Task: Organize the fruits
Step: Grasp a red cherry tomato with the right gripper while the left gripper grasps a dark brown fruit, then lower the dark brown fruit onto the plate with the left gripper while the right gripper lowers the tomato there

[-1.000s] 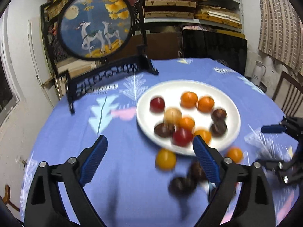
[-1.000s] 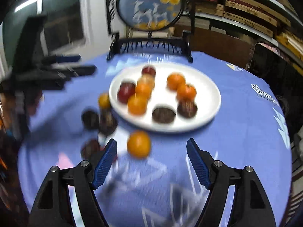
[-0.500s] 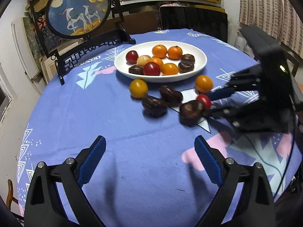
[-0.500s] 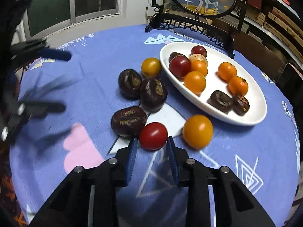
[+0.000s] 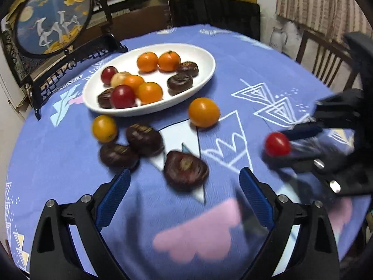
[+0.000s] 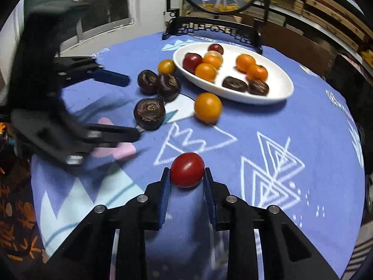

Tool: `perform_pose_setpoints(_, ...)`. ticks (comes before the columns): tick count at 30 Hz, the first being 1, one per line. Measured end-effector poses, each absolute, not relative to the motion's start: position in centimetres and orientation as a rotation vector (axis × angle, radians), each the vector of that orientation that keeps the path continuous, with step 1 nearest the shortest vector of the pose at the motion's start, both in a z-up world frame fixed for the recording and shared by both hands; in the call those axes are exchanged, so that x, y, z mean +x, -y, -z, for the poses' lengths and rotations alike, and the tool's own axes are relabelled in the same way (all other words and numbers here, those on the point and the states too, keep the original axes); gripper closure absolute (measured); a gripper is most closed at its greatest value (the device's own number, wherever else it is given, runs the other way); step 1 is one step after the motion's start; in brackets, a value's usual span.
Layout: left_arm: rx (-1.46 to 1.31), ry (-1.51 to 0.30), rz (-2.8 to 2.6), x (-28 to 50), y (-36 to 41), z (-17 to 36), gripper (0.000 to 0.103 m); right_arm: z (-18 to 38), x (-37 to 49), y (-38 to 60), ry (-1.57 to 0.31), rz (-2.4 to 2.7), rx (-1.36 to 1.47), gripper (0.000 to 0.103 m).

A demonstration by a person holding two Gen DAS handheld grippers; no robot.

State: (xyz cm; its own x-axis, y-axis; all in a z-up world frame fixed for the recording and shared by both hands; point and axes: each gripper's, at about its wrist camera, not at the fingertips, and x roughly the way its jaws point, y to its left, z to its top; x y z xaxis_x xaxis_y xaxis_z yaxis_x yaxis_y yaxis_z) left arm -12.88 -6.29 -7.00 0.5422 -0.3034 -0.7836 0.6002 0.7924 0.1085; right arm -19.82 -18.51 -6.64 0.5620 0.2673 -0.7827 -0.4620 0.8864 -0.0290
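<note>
My right gripper is shut on a red cherry tomato and holds it above the blue tablecloth; it also shows in the left wrist view. My left gripper is open, just short of a dark brown chestnut. Two more chestnuts and two orange tomatoes lie loose on the cloth. The white oval plate holds several orange, red and brown fruits. From the right wrist view the left gripper is beside the chestnut.
A round framed deer picture on a black stand stands behind the plate. Shelves and a dark chair back are beyond the table. A wooden chair is at the right edge.
My right gripper closed on the red tomato and lifted it back and to the right, away from the chestnuts. My left gripper moved forward toward the nearest chestnut.
</note>
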Motion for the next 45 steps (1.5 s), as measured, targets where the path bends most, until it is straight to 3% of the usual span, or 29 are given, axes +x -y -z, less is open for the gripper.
perform_pose_setpoints(1,0.393,-0.850,0.543,-12.4,6.6,7.3,0.014,6.7,-19.8,18.7,-0.874,-0.433,-0.237,0.075)
perform_pose_setpoints(3,0.394,-0.896,0.529,-11.5,7.2,8.0,0.032,6.9,-19.9,18.7,-0.873,-0.432,-0.230,0.075)
perform_pose_setpoints(5,0.341,-0.930,0.543,-10.9,6.7,8.1,0.059,7.0,-19.9,18.8,-0.872,-0.436,-0.227,0.075)
perform_pose_setpoints(14,0.335,-0.909,0.481,-12.4,0.3,6.7,0.060,7.4,-17.8,17.5,-0.903,-0.438,-0.219,0.073)
perform_pose_setpoints(16,0.355,-0.904,0.457,-12.5,-0.8,6.8,0.060,7.6,-17.6,17.4,-0.926,-0.431,-0.226,0.059)
perform_pose_setpoints(17,0.359,-0.907,0.450,-12.6,-1.2,6.9,0.060,7.6,-17.7,17.4,-0.921,-0.419,-0.228,0.041)
perform_pose_setpoints(18,0.360,-0.913,0.446,-12.6,-1.5,6.9,0.060,7.5,-17.9,17.4,-0.906,-0.412,-0.225,0.036)
perform_pose_setpoints(21,0.340,-0.896,0.465,-12.8,-2.4,6.7,0.051,7.3,-18.3,17.6,-0.896,-0.404,-0.222,0.035)
perform_pose_setpoints(23,0.327,-0.867,0.474,-13.3,-2.8,6.4,0.035,7.2,-18.3,17.6,-0.898,-0.395,-0.218,0.035)
perform_pose_setpoints(26,0.319,-0.829,0.479,-14.2,-3.6,5.8,0.023,7.3,-17.9,17.3,-0.913,-0.395,-0.210,0.035)
perform_pose_setpoints(32,0.323,-0.844,0.460,-14.2,-4.1,6.4,0.020,7.8,-16.6,16.4,-0.937,-0.378,-0.205,0.037)
perform_pose_setpoints(34,0.323,-0.864,0.468,-13.7,-3.6,6.9,0.020,7.9,-16.5,16.5,-0.939,-0.365,-0.197,0.050)
perform_pose_setpoints(36,0.337,-0.882,0.471,-13.3,-3.0,7.6,0.020,7.7,-16.7,16.5,-0.939,-0.362,-0.205,0.073)
perform_pose_setpoints(38,0.346,-0.888,0.478,-13.1,-2.4,8.2,0.018,7.6,-17.2,16.7,-0.935,-0.353,-0.219,0.074)
perform_pose_setpoints(42,0.339,-0.880,0.482,-12.9,-2.1,8.4,0.019,7.6,-17.8,17.0,-0.923,-0.342,-0.225,0.075)
perform_pose_setpoints(44,0.319,-0.880,0.489,-12.8,-2.3,8.5,0.044,7.6,-18.0,17.2,-0.922,-0.343,-0.221,0.075)
perform_pose_setpoints(45,0.293,-0.885,0.501,-12.7,-2.5,8.4,0.049,7.6,-18.0,17.2,-0.922,-0.343,-0.219,0.075)
